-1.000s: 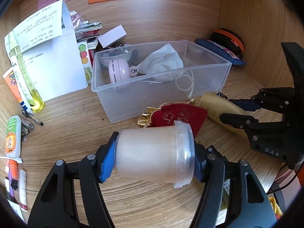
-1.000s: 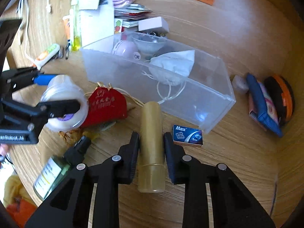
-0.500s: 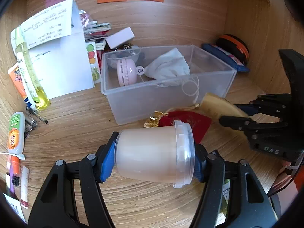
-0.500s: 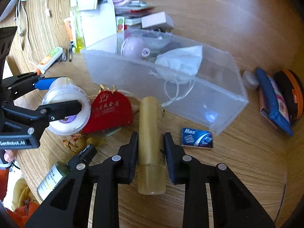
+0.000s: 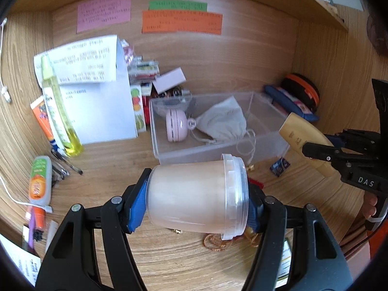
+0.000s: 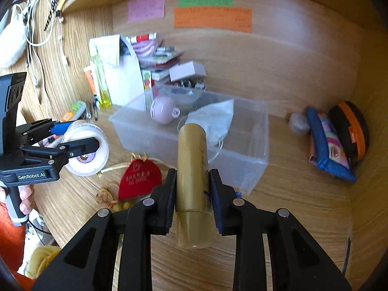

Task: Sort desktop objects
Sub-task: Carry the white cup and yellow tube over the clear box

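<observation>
**Two grippers holding items above the wooden desk**

The left gripper [image 5: 196, 198] is clamping a frosted cylindrical plastic jar [image 5: 194, 196] sideways; the right gripper [image 6: 191, 191] is pinching a gold cylindrical tube [image 6: 192, 169]. Both are hanging just before the clear rectangular plastic bin [image 6: 254, 155].

Both tools are matte black plastic with long triangular cut-outs in the finger arms and round silver screw heads at the joints. The left gripper [image 5: 197, 201] carries blue pads [image 5: 137, 208]; its body reads "GenRobot.AI" in white above a pale grey handle. The right gripper [image 6: 191, 198], with dark pads, shows "DAS" lettering. An orange-red sleeve [image 6: 9, 245] sits below the left handle.
</observation>
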The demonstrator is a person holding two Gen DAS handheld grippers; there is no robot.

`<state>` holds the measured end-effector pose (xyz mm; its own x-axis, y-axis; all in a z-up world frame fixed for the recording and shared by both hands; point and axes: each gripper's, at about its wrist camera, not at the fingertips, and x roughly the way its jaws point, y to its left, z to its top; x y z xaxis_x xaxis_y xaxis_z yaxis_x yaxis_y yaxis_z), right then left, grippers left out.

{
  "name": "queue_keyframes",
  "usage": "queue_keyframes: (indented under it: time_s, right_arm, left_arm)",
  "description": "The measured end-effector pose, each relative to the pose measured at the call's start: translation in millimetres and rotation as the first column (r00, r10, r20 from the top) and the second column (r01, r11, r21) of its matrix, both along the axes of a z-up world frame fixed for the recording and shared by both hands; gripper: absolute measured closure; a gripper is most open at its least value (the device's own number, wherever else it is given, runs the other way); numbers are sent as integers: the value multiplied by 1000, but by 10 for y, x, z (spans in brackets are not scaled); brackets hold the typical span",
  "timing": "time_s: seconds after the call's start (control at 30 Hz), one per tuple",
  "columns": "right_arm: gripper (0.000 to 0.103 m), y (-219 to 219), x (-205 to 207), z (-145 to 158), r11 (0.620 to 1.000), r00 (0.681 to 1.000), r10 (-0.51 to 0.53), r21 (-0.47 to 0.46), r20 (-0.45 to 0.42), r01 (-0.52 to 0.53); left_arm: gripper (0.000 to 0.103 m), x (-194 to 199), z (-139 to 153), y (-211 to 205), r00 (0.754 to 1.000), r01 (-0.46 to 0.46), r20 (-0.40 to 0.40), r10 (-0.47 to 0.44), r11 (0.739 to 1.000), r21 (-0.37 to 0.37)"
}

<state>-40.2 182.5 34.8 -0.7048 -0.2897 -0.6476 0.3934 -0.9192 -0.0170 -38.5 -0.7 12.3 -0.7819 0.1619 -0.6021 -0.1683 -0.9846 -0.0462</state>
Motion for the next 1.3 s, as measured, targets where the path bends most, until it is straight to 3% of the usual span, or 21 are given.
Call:
queue_keyframes:
  time_s: [0.27,0.53,1.13,1.3]
  right_arm:
    - [79,105,28,300,998,997,4,-56,-74,-9]
    - [79,222,-122,547,994,993,-1,-111,-122,-12]
    - [79,333,-843,499,990,997,-26,-141,-73,15]
    - [79,358,-992,448,990,998,-33,-137,-59,25]
  left_arm:
    - [38,-20,282,89,998,-20,-63,21,1000,19]
    - [38,-216,395,294,997,-14,-82,13,1000,-8]
    - [38,-1038,442,578,999,-6,-33,4,998,-65]
    - [38,-1285,381,583,1000,2,10,-1,999,-42]
